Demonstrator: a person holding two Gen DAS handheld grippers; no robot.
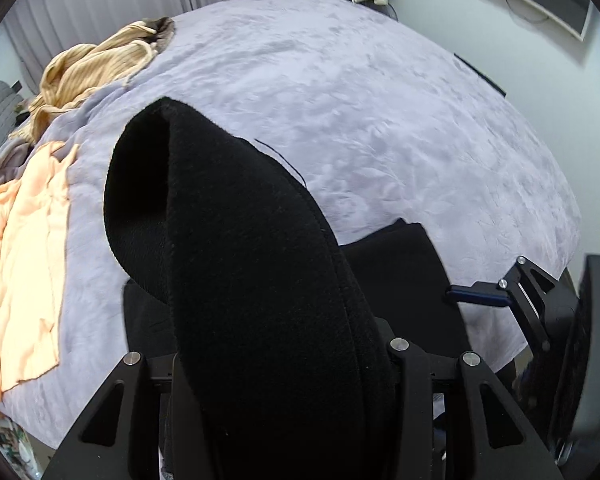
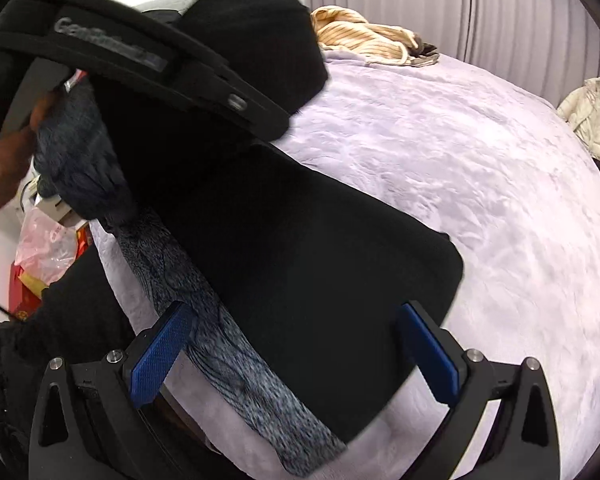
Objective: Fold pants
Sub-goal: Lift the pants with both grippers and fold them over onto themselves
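Black pants (image 1: 260, 280) fill the left wrist view right at the lens, a thick fleece-lined fold bunched between the fingers of the left tool (image 1: 284, 364). That tool is closed partway and clamped on the cloth; its pads are buried, so the exact contact can't be seen. Open leg or waist end (image 1: 140, 200) sticks up and forward, lifted off the bed (image 1: 420, 140).

Right wrist view: right tool (image 2: 296, 356) is wide open with nothing gripped, its 2 blue pads (image 2: 160, 356) straddling the flat part of the pants (image 2: 300, 248), which lies on the lavender blanket. Grey-blue lining (image 2: 236, 364) shows along the turned edge by the left-hand pad. Left tool (image 2: 148, 56) shows at top left, carrying its portion above the flat part. Right tool also peeks in at the edge of the left view (image 1: 480, 296).

Other clothes: tan ribbed garment (image 1: 92, 68) and peach garment (image 1: 24, 256) sit at the bed's left edge, well apart from the pants.

Risks, judged:
- Only 1 tool holds cloth, so the free side may sag and the fold land skewed.
- Bulky grip could slip or drop a layer.
- Lining edge flipped out may get trapped in the fold as a crease.
- Open right tool could snag the blanket if it closes low.
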